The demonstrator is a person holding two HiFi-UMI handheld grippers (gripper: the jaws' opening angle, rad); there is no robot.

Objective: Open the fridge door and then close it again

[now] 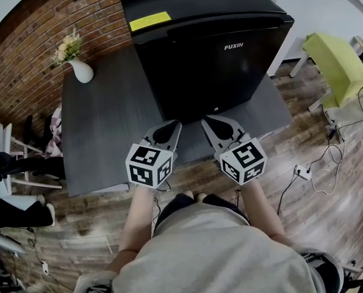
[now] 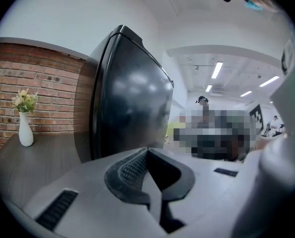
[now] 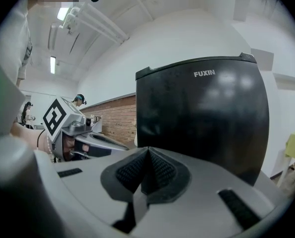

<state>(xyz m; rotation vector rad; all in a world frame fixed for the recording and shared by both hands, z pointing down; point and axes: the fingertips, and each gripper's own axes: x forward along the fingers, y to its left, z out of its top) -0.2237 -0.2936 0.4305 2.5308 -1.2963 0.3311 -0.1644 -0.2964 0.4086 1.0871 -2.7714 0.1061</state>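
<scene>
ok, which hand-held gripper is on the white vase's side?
The left hand-held gripper, nearer the white ceramic vase; the right hand-held gripper sits toward the lime-green chair.

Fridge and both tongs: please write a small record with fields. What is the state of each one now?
fridge: black, stands on the grey table
fridge door: closed
left tongs: shut, empty, in front of the fridge door
right tongs: shut, empty, beside the left tongs
vase: white, holds flowers, on the table left of the fridge, near the brick wall
</scene>
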